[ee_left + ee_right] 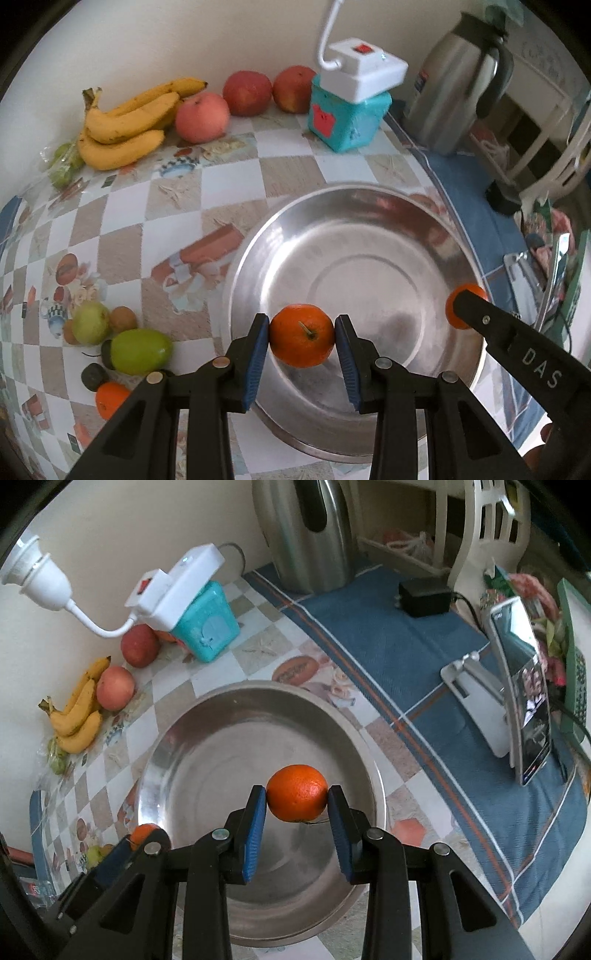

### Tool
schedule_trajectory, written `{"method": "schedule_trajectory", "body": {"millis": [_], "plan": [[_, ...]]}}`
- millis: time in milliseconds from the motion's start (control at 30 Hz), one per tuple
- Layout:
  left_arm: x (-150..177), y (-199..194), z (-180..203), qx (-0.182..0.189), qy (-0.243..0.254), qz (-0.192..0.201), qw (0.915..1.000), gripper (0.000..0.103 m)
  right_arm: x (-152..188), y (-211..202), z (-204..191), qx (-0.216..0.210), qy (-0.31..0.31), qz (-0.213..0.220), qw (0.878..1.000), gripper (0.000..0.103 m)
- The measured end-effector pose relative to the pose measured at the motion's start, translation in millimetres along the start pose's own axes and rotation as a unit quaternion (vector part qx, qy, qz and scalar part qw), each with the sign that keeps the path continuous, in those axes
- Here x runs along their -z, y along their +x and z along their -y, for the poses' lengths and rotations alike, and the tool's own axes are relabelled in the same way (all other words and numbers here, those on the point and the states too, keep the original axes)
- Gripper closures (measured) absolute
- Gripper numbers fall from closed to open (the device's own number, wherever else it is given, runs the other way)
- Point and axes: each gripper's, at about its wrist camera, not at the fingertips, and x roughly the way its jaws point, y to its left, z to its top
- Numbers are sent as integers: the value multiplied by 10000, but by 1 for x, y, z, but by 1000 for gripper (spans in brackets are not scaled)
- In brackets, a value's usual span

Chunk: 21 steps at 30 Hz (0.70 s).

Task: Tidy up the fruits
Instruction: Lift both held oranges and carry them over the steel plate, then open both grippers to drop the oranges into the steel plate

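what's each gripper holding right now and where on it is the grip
Each holds a small round orange fruit by its opposite sides, between blue pads: left gripper grips one, stem facing the camera; right gripper grips another, both above the round steel basin.

oranges [301, 335] – 3, one in each claw, one on the tabletop | red apples [246, 93] – 3 | bananas [127, 123] – one bunch, count unclear | green pears [141, 350] – 2 | steel basin [369, 229] – 1 | steel jug [454, 99] – 1 | teal box [347, 118] – 1 | small dark and brown fruits [123, 319] – too small to count
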Motion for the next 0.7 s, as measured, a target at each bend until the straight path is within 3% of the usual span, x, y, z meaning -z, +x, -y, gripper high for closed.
{"method": "schedule_trajectory", "body": {"millis": [500, 633, 700], "plan": [[2, 13, 5, -89, 96, -230, 9996, 62, 1, 18, -4, 229, -150, -315, 9991, 67], [1, 9, 4, -93, 79, -179, 9998, 43, 0, 19, -4, 284, -138, -358, 9989, 67], [0, 8, 4, -72, 82, -169, 9998, 43, -1, 19, -5, 283, -127, -364, 9989, 67]]}}
